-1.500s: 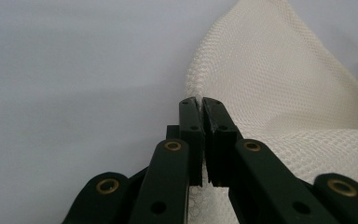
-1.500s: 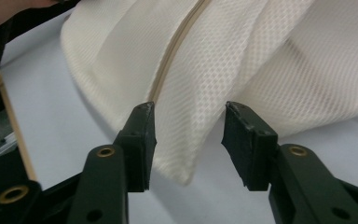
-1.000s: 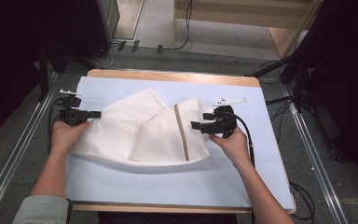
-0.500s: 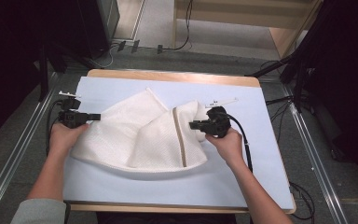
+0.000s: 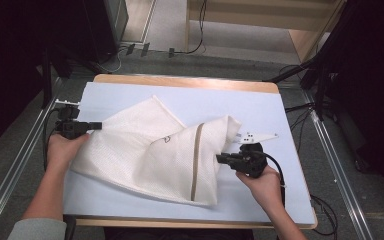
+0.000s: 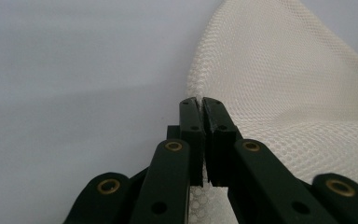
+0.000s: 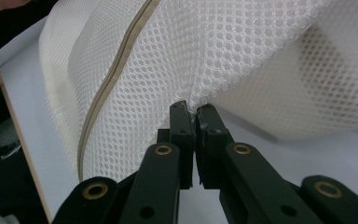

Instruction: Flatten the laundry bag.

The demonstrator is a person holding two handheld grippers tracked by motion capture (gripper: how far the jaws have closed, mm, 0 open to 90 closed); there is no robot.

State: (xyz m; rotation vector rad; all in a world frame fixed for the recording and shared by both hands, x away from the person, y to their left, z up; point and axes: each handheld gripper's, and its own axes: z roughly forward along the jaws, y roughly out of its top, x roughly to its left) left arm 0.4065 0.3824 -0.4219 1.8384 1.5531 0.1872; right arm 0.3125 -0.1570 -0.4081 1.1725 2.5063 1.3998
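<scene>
Since a moment ago, the right gripper [image 5: 220, 159] has snapped shut on the right edge of the white mesh bag [image 5: 150, 147] and dragged it toward the near side of the table [image 5: 280, 107], so the fold with the tan zipper strip [image 5: 196, 160] now slants lower. On the other side, the left gripper [image 5: 99, 125] pinches the bag's left corner, jaws clamped tight on the netting. Between them the bag lies rumpled across the pale blue tabletop.
</scene>
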